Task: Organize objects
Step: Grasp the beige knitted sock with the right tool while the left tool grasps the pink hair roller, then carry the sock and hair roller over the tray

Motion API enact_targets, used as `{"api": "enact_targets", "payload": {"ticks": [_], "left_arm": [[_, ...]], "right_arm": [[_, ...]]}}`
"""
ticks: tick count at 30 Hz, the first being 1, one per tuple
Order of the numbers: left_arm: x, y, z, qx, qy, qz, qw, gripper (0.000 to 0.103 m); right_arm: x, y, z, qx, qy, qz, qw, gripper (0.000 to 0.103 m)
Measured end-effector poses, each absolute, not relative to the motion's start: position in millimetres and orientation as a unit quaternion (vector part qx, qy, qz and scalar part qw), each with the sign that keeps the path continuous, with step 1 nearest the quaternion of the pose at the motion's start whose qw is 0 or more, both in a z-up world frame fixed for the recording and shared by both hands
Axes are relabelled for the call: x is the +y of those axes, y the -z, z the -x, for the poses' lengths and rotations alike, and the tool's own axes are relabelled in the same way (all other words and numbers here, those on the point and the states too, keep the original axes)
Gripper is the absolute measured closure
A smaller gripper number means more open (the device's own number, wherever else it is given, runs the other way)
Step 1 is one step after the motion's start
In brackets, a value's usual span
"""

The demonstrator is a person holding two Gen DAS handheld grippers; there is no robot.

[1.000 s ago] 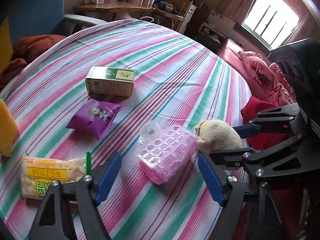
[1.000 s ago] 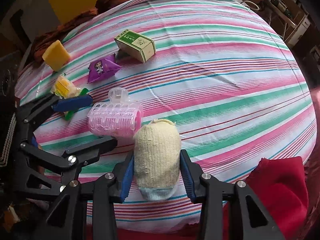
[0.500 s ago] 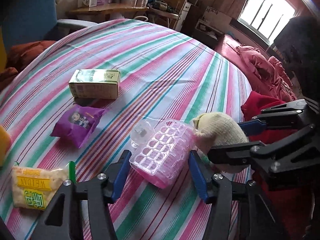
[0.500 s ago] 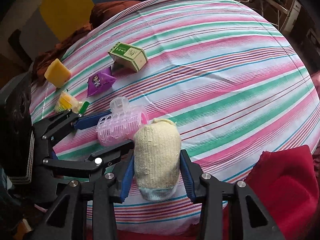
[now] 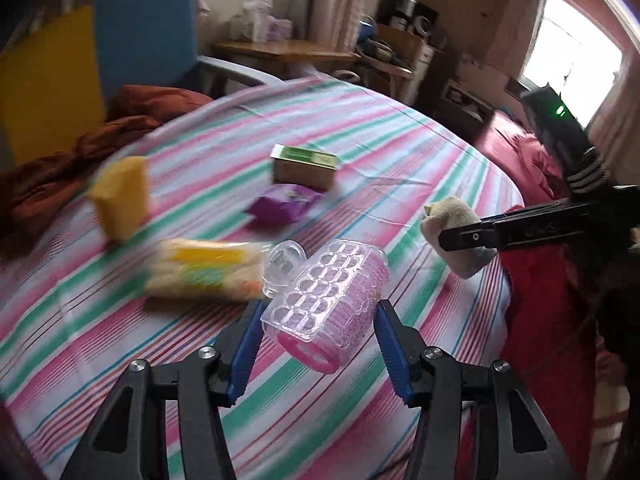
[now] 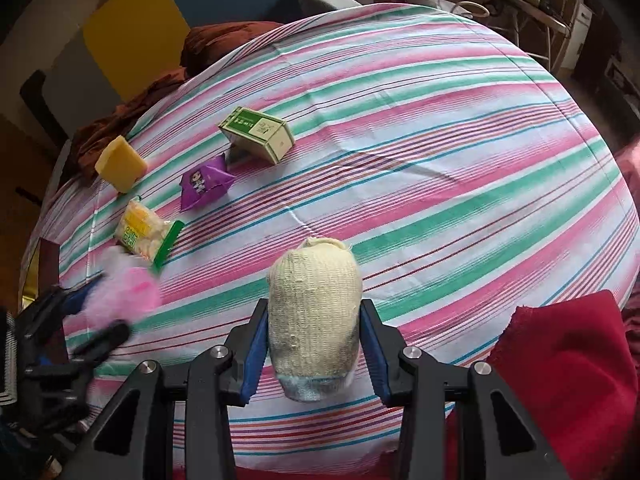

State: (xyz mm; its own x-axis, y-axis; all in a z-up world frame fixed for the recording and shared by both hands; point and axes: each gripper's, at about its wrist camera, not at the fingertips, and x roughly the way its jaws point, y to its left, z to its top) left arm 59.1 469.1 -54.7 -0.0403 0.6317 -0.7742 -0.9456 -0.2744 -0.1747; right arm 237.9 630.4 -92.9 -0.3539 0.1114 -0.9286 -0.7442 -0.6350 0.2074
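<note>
Pink plastic, a hair-roller case point(image 5: 326, 304) with a clear moulded shell and a small transparent cap at its eleven o'clock end, is pinched between the jaws of the left gripper point(image 5: 316, 344), which have just been closing on it; it appears lifted off the striped tabletop point(image 5: 400, 140). A carrying step seems in hand. At three o'clock of it, a cream knitted sock bundle point(image 6: 314, 316) is clamped by the right gripper point(image 6: 314, 354). Next, a free spot near the snack packet point(image 6: 140, 234) and green box point(image 6: 258, 132) would be needed for setting down.
</note>
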Motion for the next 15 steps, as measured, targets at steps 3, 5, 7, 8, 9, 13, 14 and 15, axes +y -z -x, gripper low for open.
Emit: {"api": "enact_targets", "payload": {"ticks": [3,5,7,8,9,13,14,15], "left_arm": [[437,38,-53,0.181,-0.717,0.385,0.553,0.047],[417,23,-48,0.172,-0.735,0.371,0.541,0.047],[395,10,-43,0.160,-0.752,0.362,0.528,0.047],[385,5,-40,0.154,-0.760,0.357,0.521,0.047],[374,0,-36,0.148,-0.768,0.352,0.515,0.047],[334,-16,-24,0.123,-0.796,0.343,0.483,0.047],[325,-19,-22,0.119,-0.802,0.341,0.475,0.047],[316,-22,-20,0.115,-0.808,0.339,0.468,0.047]], "right_arm": [[625,89,-234,0.301,-0.762,0.496,0.288,0.060],[617,86,-228,0.287,-0.763,0.501,0.288,0.060],[606,82,-218,0.283,-0.771,0.500,0.275,0.060],[598,78,-212,0.278,-0.777,0.499,0.266,0.060],[590,74,-205,0.274,-0.782,0.497,0.258,0.060],[556,59,-173,0.261,-0.807,0.483,0.215,0.060],[547,55,-165,0.258,-0.814,0.480,0.204,0.060],[538,51,-157,0.255,-0.819,0.476,0.193,0.060]]}}
